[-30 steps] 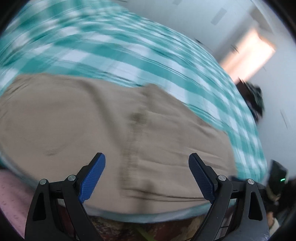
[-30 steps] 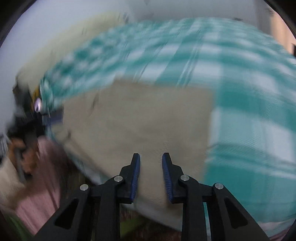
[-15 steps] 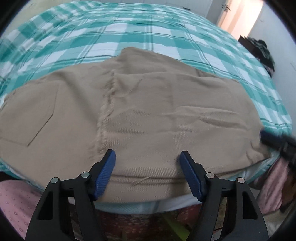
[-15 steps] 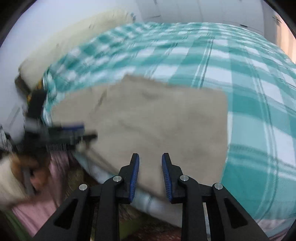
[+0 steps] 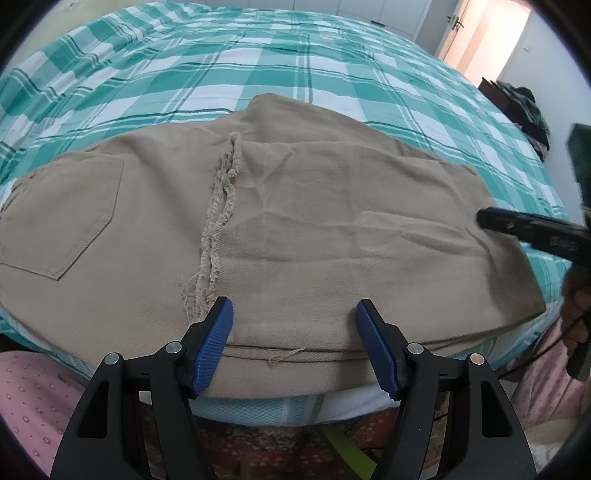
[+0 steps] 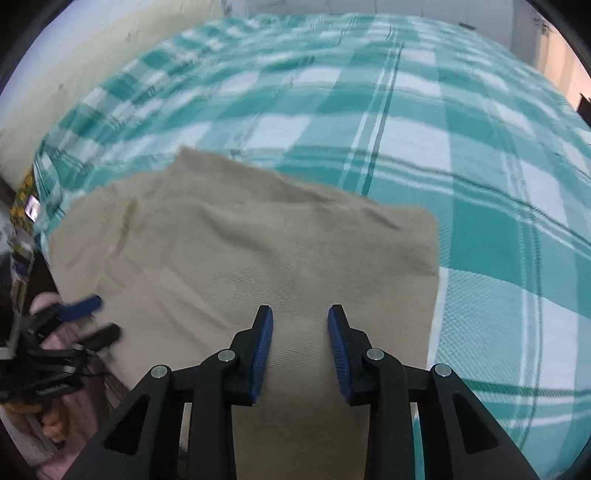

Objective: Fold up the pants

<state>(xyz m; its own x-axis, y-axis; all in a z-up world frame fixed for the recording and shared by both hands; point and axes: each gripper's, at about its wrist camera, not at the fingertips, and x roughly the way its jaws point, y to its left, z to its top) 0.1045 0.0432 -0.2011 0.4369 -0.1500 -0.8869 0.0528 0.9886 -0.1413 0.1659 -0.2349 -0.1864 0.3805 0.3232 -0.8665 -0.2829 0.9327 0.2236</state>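
Nearest in the left wrist view, the left gripper (image 5: 294,343) is seen with its blue-padded jaws spread wide and nothing held between them. Its fingertips are poised over the near hem of the tan pants (image 5: 295,221), which are laid folded along the near edge of the bed (image 5: 280,408); whether the pads touch the cloth cannot be told. A loose thread is seen at the hem between the jaws. Just beyond the left fingertip a frayed leg hem (image 5: 218,225) is seen running away across the fabric, and a back pocket (image 5: 70,218) lies flat to the left of it.

In the right wrist view, the right gripper (image 6: 300,347) is seen with its jaws parted to a moderate gap, empty, above the right part of the pants (image 6: 258,258). The straight right edge of the fabric lies just beside the right fingertip.

Beyond the pants, a broad stretch of the green checked bedsheet (image 5: 295,66) is left uncovered, to the far side and to the right (image 6: 498,184). No containers are in view. At the far right of the left view, an open doorway (image 5: 487,33) is seen.
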